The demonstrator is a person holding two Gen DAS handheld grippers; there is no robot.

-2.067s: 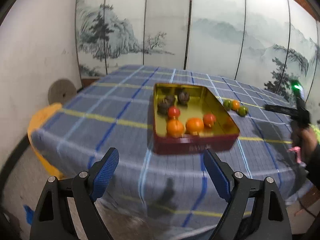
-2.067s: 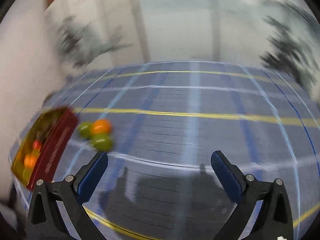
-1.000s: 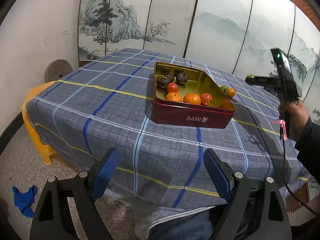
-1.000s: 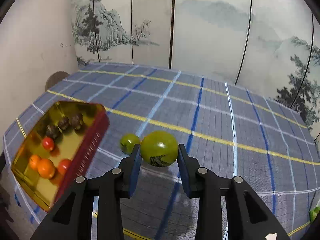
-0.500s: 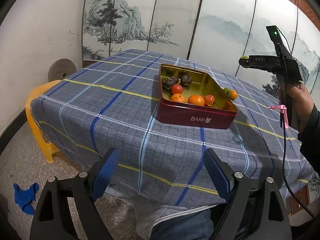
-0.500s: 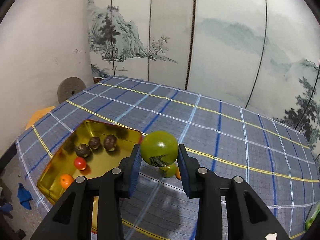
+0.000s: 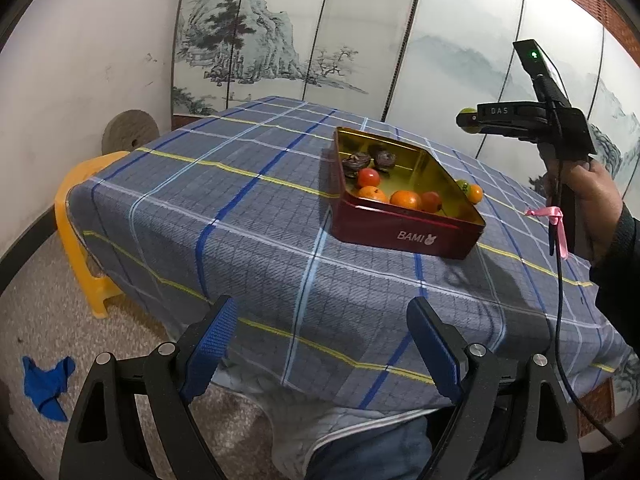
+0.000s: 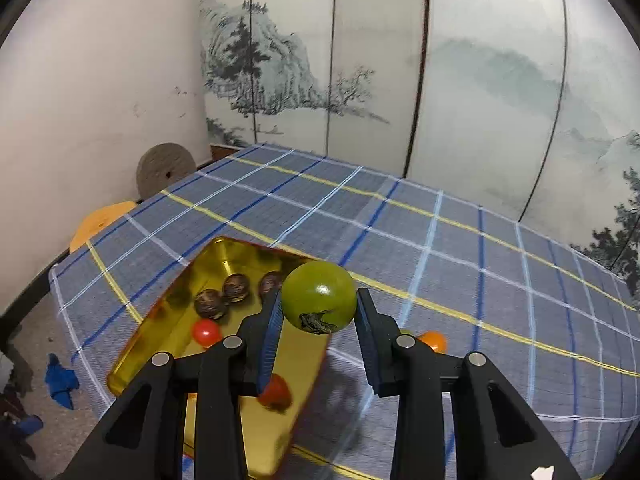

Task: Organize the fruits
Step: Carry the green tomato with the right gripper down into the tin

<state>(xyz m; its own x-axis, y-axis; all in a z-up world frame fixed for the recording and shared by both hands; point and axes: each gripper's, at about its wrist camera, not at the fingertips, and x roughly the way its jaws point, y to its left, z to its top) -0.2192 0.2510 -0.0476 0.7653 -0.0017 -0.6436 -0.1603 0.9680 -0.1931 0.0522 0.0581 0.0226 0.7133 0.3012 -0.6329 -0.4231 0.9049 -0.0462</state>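
Above the tin [image 8: 168, 340], right gripper [image 8: 318, 306]: pads pinching one green fruit [image 8: 319, 297], held in the air over the tin's near rim.
Left gripper [image 7: 320, 340]: fingers spread wide, holding nothing, hanging off the table's near edge.
Tin contents: three dark fruits [image 8: 224, 294], red fruits [image 8: 206, 331], oranges [image 7: 404, 199].
Outside the tin, on the checked cloth [image 8: 440, 248]: one orange fruit [image 8: 433, 340], one green one [image 7: 463, 185] just beside it.
Step in hand, as judged: carrying the green fruit to the tin.
Next move calls for lowering over bare gold floor, clear of the fruits there, then parting the pads.
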